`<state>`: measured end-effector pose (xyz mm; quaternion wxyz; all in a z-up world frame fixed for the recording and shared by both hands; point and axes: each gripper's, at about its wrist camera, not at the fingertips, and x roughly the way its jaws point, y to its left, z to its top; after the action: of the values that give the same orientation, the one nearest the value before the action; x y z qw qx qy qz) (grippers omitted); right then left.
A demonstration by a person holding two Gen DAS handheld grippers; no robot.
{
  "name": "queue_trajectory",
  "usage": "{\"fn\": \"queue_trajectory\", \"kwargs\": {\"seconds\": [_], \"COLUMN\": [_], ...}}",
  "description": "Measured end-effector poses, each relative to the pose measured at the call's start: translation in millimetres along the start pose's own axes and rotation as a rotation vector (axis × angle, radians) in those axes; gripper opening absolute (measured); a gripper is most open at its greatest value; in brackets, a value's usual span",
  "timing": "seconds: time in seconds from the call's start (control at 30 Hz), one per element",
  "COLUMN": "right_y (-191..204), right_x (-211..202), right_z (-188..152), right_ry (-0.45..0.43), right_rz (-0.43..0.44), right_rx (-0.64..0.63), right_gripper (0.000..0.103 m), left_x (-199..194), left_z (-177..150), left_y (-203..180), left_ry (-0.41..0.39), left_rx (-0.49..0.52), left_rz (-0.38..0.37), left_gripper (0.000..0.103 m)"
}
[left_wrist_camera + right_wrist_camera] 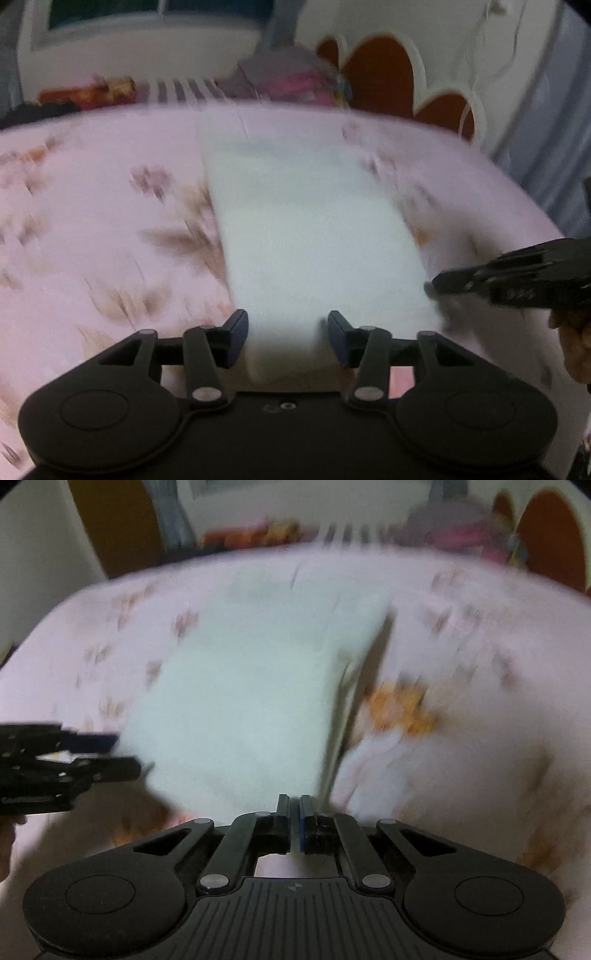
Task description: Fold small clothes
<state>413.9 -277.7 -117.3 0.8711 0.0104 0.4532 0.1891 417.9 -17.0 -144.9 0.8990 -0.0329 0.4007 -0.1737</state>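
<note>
The white, soft-looking folded cloth (314, 221) is laid out as a long strip down the middle of the pink floral-print bedsheet (92, 221), running away from my left camera toward the far edge of the bed. On my right camera the same cloth (240, 701) reads a bit more pale green-white, and its right-hand edge shows stacked layers, so it's folded over at least once. Everything's pretty motion-smeared, so finer detail on the fabric is a no-go.

My left gripper (288, 332) has its jaws spread wide, and the near end of the cloth sits in the gap between the blue pads (236, 332). I can't tell if either pad actually touches it. My right gripper (294, 812) has its jaws pressed nearly together with just a sliver between them, right at the cloth's near right corner. Looks like it's pinching that edge, but with the blur I honestly can't tell for sure. From the left camera I see the right one (517, 277) coming in from the side at the cloth's near right corner.

Sheet covers the whole bed, brownish and orange flower prints all over. Past the far edge there's a blurry pile of colourful stuff (295, 81), a striped bit, a white wall panel with reddish-brown scalloped cutouts (380, 74), and a window (147, 14) up top.
</note>
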Motion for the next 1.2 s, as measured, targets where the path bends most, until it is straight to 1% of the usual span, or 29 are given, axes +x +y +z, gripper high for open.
{"fn": "queue_trajectory", "kwargs": {"seconds": [0.07,0.1,0.13,0.17,0.27,0.3,0.33,0.37,0.4,0.43,0.47,0.5,0.53,0.57,0.6,0.63,0.67,0.73,0.77,0.8,0.83,0.87,0.93,1.0,1.1,1.17,1.2], "right_y": [2.4,2.5,3.5,5.4,12.9,12.9,6.4,-8.5,-19.9,-25.2,-26.1,-27.4,-34.0,-45.5,-57.5,-69.1,-77.4,-87.8,-93.8,-98.1,-105.7,-112.8,-123.1,-132.3,-143.6,-144.0,-142.5], "right_x": [-12.2,-11.3,-6.4,2.7,33.7,44.2,59.4,64.0,62.1,57.2,49.1,37.9,27.3,21.8,19.5,17.4,18.0,21.8,24.8,25.5,31.0,36.3,50.4,60.0,72.4,78.0,78.6], "right_z": [19.1,27.3,34.6,42.0,53.3,52.1,49.4,46.5,44.5,46.3,46.4,48.2,47.4,46.2,43.8,39.5,39.5,37.7,34.5,32.1,29.5,30.5,30.5,28.1,31.7,35.2,38.6], "right_ry": [-0.114,-0.153,-0.184,-0.202,-0.166,-0.129,-0.063,-0.063,-0.064,-0.046,-0.06,-0.108,-0.148,-0.161,-0.168,-0.18,-0.169,-0.134,-0.12,-0.108,-0.094,-0.081,-0.045,-0.032,-0.022,0.0,0.001], "right_rz": [0.009,0.019,0.023,0.019,0.023,-0.014,-0.089,-0.071,-0.033,-0.012,-0.009,-0.008,0.008,0.028,0.041,0.078,0.098,0.144,0.166,0.199,0.247,0.277,0.331,0.377,0.438,0.473,0.465], "right_rx": [-0.015,-0.008,-0.007,-0.017,-0.074,-0.113,-0.121,-0.068,-0.009,0.025,0.025,0.033,0.072,0.142,0.215,0.263,0.291,0.335,0.369,0.404,0.459,0.508,0.577,0.635,0.681,0.69,0.676], "right_gripper": [0.002,0.002,0.002,0.002,0.002,0.001,0.001,0.001,0.001,0.002,0.002,0.005,0.039,0.07,0.094,0.091,0.089,0.077,0.075,0.073,0.073,0.073,0.073,0.073,0.073,0.073,0.073], "left_x": [3.1,8.7,17.3,28.2,52.2,62.5,72.9,80.6,80.4,77.2,72.0,65.0,60.7,57.4,55.8,55.4,55.5,57.6,60.7,64.1,66.4,68.0,73.1,78.9,86.2,89.4,91.8], "left_z": [16.5,25.6,34.1,42.6,54.9,55.5,52.6,48.8,45.3,43.9,43.0,41.7,40.4,38.9,38.1,38.2,38.7,44.1,47.0,49.7,51.2,51.9,53.4,53.7,52.7,54.6,56.4], "left_y": [4.7,6.8,9.6,12.4,13.1,14.0,15.2,12.7,10.8,9.2,7.7,7.4,8.1,7.4,6.5,5.3,5.1,10.6,11.0,16.0,21.6,27.8,39.5,49.4,63.7,66.9,66.1], "left_ry": [-0.052,-0.072,-0.076,-0.059,-0.017,0.029,0.093,0.134,0.117,0.109,0.099,0.076,0.058,0.05,0.052,0.054,0.057,0.059,0.055,0.054,0.054,0.05,0.043,0.05,0.055,0.058,0.065], "left_rx": [-0.001,-0.004,-0.012,-0.029,-0.058,-0.065,-0.068,-0.065,-0.055,-0.049,-0.049,-0.054,-0.061,-0.066,-0.067,-0.066,-0.066,-0.087,-0.115,-0.164,-0.214,-0.26,-0.329,-0.377,-0.462,-0.481,-0.482], "left_rz": [0.043,0.057,0.058,0.065,0.067,0.063,0.051,0.042,0.052,0.059,0.062,0.059,0.06,0.062,0.066,0.07,0.071,0.067,0.053,0.023,0.0,-0.019,-0.043,-0.053,-0.109,-0.121,-0.124], "left_gripper": [0.073,0.073,0.072,0.068,0.067,0.066,0.066,0.066,0.067,0.066,0.067,0.072,0.077,0.084,0.084,0.084,0.084,0.084,0.082,0.078,0.076,0.073,0.073,0.074,0.073,0.073,0.073]}}
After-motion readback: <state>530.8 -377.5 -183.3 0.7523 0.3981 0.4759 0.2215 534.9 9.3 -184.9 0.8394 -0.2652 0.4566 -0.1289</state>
